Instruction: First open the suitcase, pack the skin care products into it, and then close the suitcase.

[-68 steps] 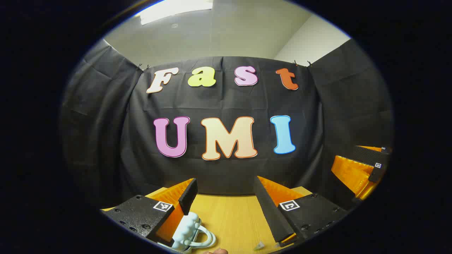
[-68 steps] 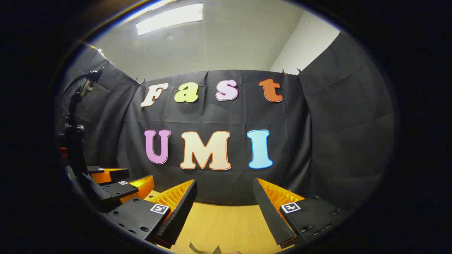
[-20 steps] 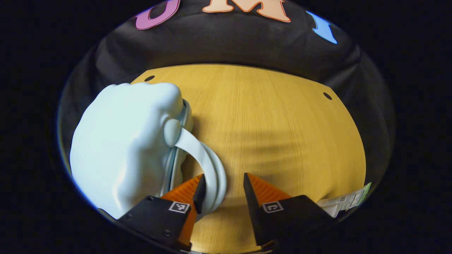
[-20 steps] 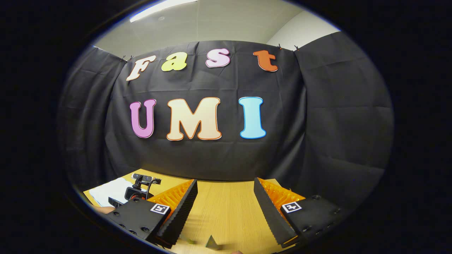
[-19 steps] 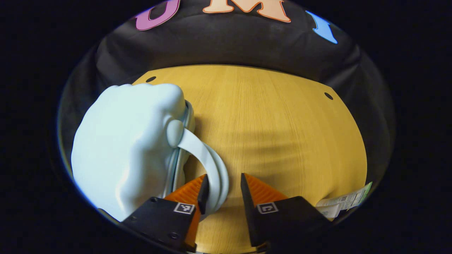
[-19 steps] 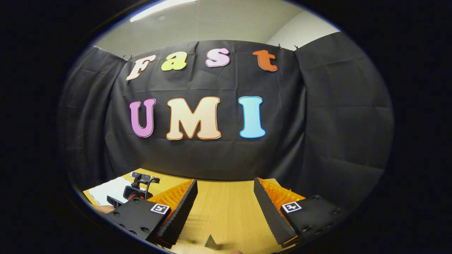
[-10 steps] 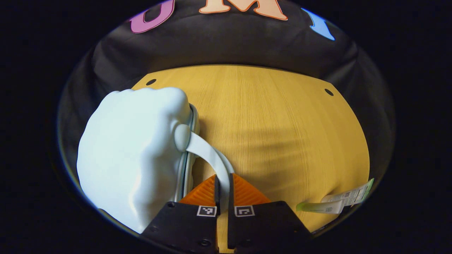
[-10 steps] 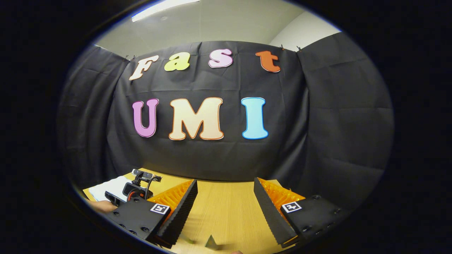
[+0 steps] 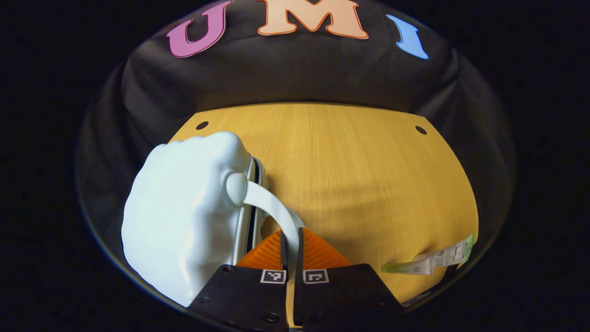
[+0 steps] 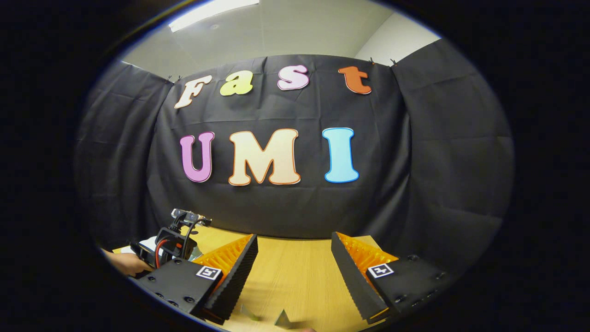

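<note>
Pale blue, puffy, soft-sided suitcase point(image 9: 184, 216) lying on the yellow wooden table point(image 9: 359, 184), filling the lower left of the left gripper view, with a dark slit showing along its zipper seam on the side facing the tool. Left gripper point(image 9: 290, 244) pinching the suitcase's pale blue strap handle point(image 9: 272, 210), both fingers pressed together on the band where it arches out of its round anchor toward the lens. Bulk of the case sitting just left of the fingers, seam running away from the camera, so probably calling for a pull up and leftward, across that seam, to fold the upper shell open. Slim white and green skin care tube point(image 9: 428, 263) lying well to the right, near the table's edge. Right gripper point(image 10: 293, 258) hovering spread wide above bare tabletop, holding nothing, likely the nearer hand for the tube.
</note>
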Tool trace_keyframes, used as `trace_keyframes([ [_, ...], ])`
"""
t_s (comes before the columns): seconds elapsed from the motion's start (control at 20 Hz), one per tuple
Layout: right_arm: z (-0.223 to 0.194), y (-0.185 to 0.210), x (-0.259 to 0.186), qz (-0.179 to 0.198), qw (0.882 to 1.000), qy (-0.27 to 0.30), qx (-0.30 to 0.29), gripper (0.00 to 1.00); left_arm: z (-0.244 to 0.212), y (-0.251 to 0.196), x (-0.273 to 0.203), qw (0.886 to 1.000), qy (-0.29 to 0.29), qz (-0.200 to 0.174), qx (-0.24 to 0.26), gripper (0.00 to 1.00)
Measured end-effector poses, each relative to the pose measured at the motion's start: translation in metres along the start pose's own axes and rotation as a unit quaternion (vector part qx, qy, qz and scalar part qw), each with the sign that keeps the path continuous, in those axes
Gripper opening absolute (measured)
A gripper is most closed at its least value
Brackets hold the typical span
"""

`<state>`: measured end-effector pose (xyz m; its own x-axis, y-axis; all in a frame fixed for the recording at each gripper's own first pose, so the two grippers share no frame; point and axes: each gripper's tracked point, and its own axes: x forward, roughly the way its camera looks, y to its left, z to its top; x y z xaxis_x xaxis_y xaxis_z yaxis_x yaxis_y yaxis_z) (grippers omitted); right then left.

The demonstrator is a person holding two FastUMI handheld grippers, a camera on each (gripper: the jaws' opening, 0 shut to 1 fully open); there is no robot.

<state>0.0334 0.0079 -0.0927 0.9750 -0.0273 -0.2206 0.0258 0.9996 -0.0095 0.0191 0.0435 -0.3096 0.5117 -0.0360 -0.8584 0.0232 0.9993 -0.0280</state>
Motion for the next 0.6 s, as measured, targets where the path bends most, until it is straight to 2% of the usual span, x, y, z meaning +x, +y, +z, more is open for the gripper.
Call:
trace_keyframes([
  [0.6, -0.005, 0.039, 0.007, 0.047, 0.999, -0.002, 0.014, 0.99, 0.043, 0.019, -0.038, 0.998, -0.063, -0.016, -0.017, 0.00],
])
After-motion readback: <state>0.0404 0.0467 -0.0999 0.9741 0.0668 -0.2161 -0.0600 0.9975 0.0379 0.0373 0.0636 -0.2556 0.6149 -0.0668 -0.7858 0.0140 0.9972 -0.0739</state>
